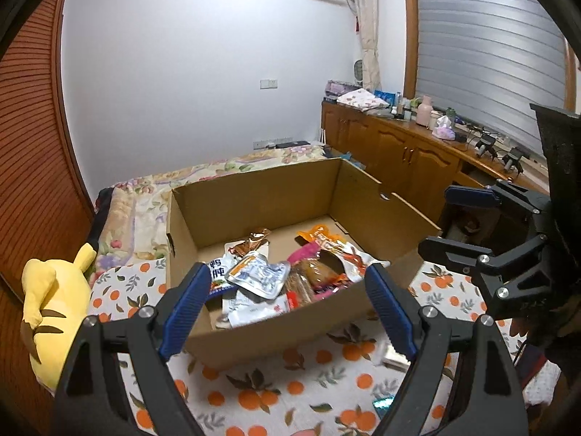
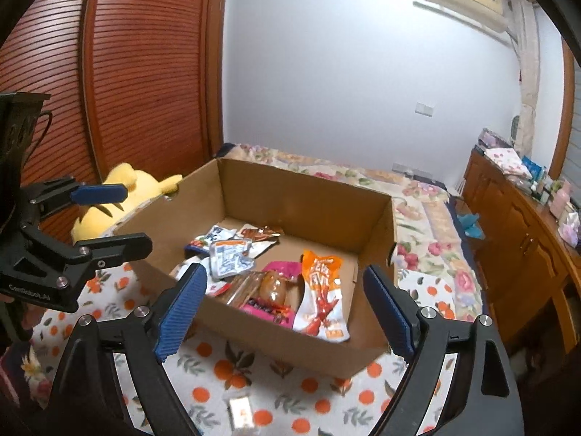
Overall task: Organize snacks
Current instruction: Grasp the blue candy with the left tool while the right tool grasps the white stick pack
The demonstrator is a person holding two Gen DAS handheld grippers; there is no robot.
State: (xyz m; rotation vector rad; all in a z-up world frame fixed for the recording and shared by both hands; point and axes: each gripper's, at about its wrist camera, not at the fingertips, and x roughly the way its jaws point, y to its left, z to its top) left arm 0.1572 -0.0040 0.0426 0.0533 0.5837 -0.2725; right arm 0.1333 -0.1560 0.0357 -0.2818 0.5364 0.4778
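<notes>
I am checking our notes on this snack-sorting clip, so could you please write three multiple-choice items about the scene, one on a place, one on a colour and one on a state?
1. Where do most of the snack packets lie?
A. Inside the cardboard box
B. On the wooden cabinet
C. On top of the plush toy

2. What colour is the plush toy beside the box?
A. Green
B. Yellow
C. Purple

3. How do the jaws of the left gripper and the right gripper stand?
A. Both shut on a packet
B. Only the left holds a packet
C. Both open and holding nothing

Answers:
1. A, the packets are piled on the box floor.
2. B, its body is plainly yellow in both views.
3. C, the blue pads stand wide apart with nothing pressed between them.
</notes>
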